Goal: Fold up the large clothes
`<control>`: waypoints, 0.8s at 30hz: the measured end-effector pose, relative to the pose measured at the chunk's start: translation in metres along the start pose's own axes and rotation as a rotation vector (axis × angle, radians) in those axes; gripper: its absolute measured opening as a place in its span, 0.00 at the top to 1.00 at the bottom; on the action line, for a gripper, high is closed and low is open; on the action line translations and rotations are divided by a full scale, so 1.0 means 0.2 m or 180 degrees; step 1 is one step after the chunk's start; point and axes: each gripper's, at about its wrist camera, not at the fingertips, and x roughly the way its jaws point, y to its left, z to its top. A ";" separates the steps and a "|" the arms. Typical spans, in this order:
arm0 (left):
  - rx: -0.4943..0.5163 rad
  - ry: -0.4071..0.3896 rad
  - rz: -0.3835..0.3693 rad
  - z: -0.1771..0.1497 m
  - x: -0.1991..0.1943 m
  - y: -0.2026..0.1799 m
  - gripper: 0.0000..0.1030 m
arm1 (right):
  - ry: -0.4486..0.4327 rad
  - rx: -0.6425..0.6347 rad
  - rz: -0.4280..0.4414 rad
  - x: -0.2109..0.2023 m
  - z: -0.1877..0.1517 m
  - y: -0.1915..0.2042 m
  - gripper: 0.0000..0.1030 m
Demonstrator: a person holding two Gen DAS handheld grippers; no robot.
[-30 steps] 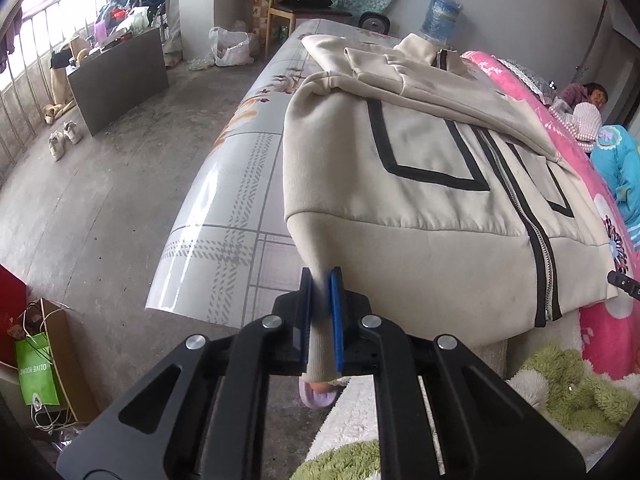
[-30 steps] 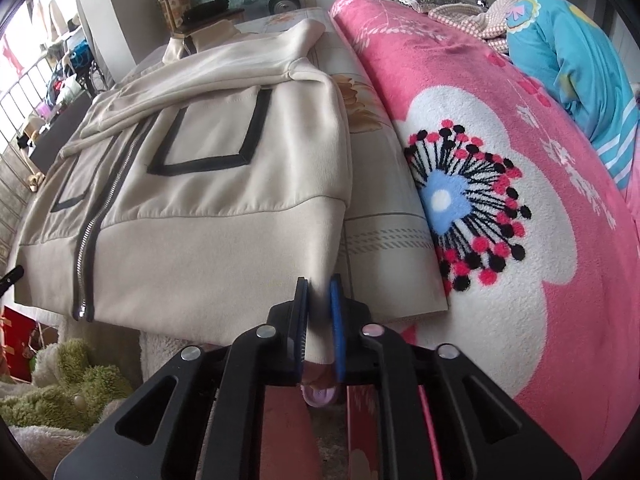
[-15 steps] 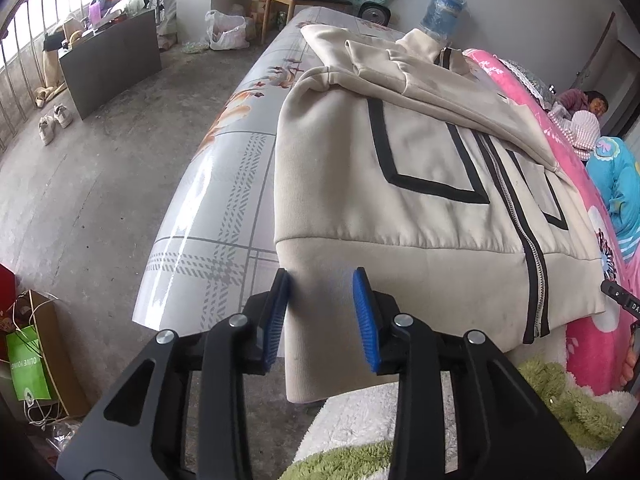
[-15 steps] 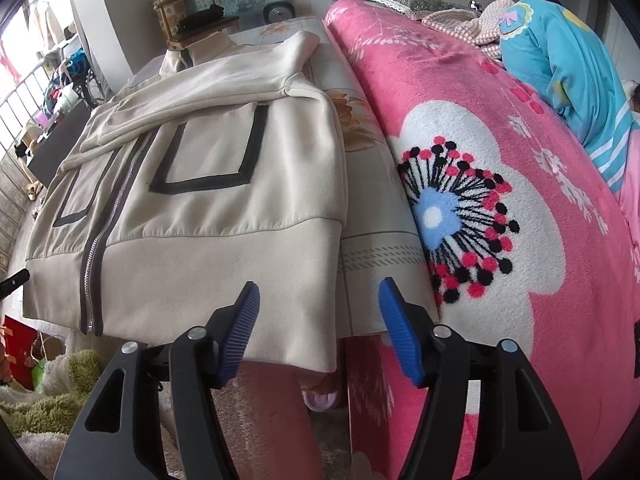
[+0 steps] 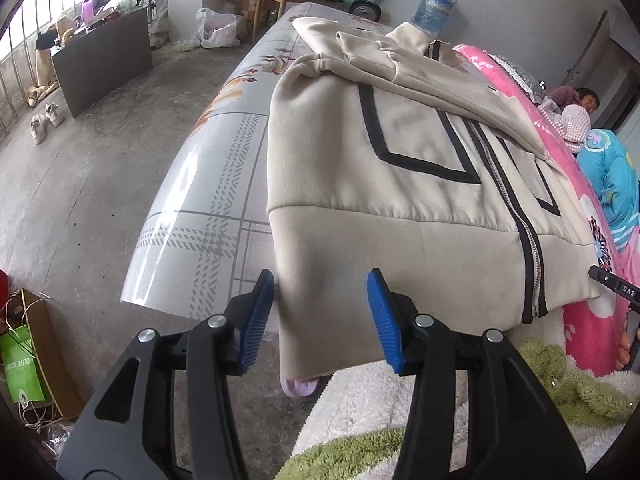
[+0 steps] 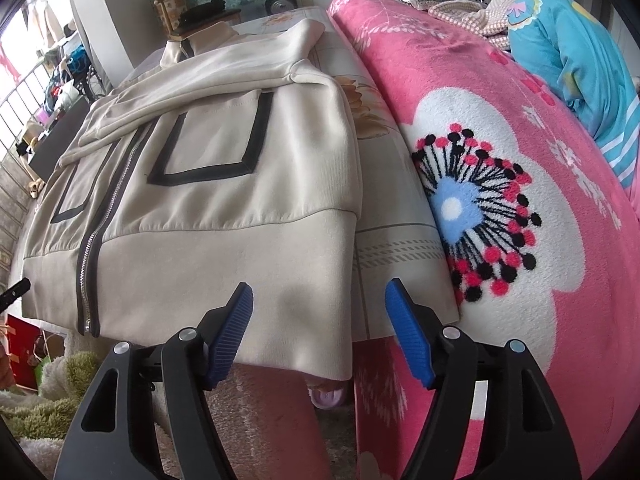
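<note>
The cream jacket [image 5: 404, 208] with black trim and a closed zip lay flat on the bed [image 5: 208, 216], sleeves folded across. Both the left tongs [image 5: 322, 316] and right tongs [image 6: 318, 330] had just been opening, hem corners loose between them.

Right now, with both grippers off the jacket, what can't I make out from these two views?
- Jacket hem underside: both views, hidden by its own overhanging cloth.
- Purple object under the hem: mostly covered in both views, so I cannot tell what it is.
- Right gripper in the left view: only a black tip at the picture edge.
- Jacket collar: small and far in the right view.
</note>
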 end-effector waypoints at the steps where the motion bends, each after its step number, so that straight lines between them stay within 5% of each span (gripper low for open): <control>1: 0.0022 -0.0015 -0.0039 -0.02 -0.01 0.00 0.55 | -0.0004 -0.0014 -0.0003 0.00 0.00 0.00 0.35; 15: 0.0033 -0.0028 -0.0233 -0.10 -0.03 0.02 0.57 | 0.0040 -0.0061 0.0131 0.00 -0.04 0.03 0.35; 17: 0.0016 -0.0027 -0.0212 -0.10 -0.02 0.02 0.67 | 0.0054 -0.0095 0.0143 0.00 -0.04 0.05 0.35; 24: -0.0087 -0.0019 -0.0243 -0.08 0.00 0.06 0.74 | -0.0013 -0.0049 0.0164 0.00 -0.03 0.03 0.35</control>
